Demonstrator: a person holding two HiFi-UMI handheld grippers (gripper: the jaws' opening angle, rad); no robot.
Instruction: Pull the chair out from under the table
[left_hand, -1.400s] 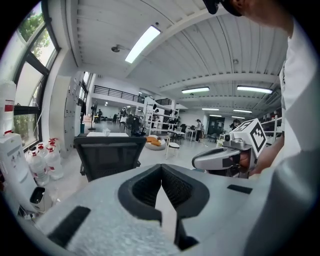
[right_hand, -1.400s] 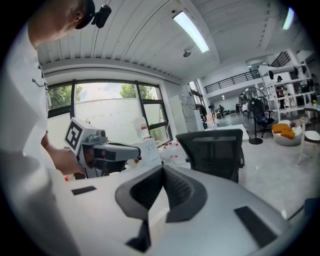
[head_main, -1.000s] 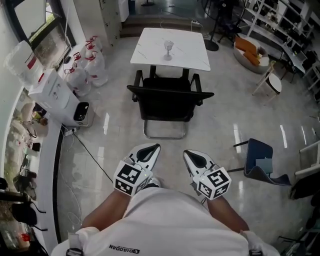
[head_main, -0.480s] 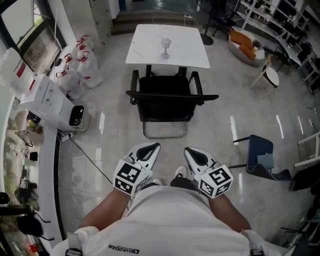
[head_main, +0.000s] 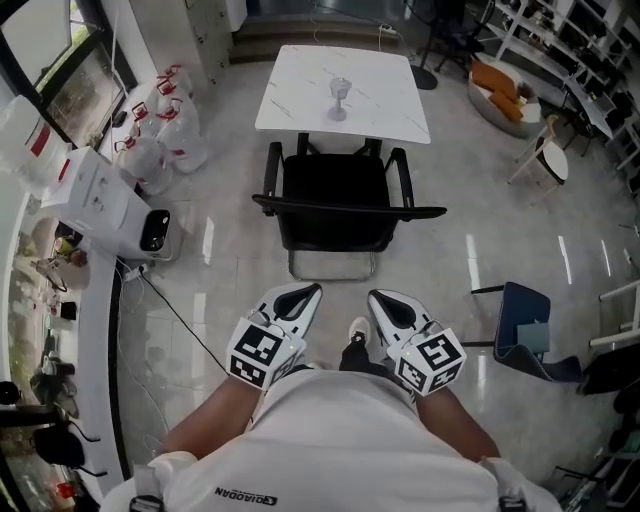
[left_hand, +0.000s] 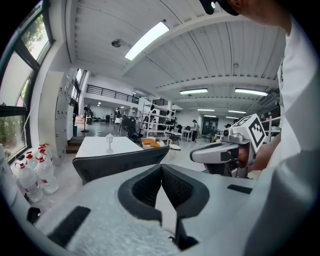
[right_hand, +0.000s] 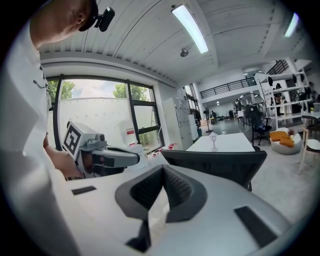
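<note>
A black chair (head_main: 335, 205) with armrests stands tucked against the near edge of a white marble table (head_main: 300, 100); its backrest faces me. A small glass (head_main: 340, 97) stands on the table. My left gripper (head_main: 308, 292) and right gripper (head_main: 376, 298) are held side by side in front of my body, both shut and empty, short of the chair. In the left gripper view the shut left gripper (left_hand: 161, 168) points at the chair's backrest (left_hand: 120, 162). In the right gripper view the right gripper (right_hand: 162, 170) points at the backrest (right_hand: 220, 162) too.
A white appliance (head_main: 95, 190) and several water jugs (head_main: 160, 130) stand at the left, with a cable (head_main: 175, 312) across the floor. A blue chair (head_main: 525, 320) sits at the right, a small round side table (head_main: 548, 155) and an orange seat (head_main: 500, 82) farther back.
I have walked closer to the chair and table, which now sit nearer and larger in view. Both grippers stayed shut in front of me. The chair has not moved from the table.
</note>
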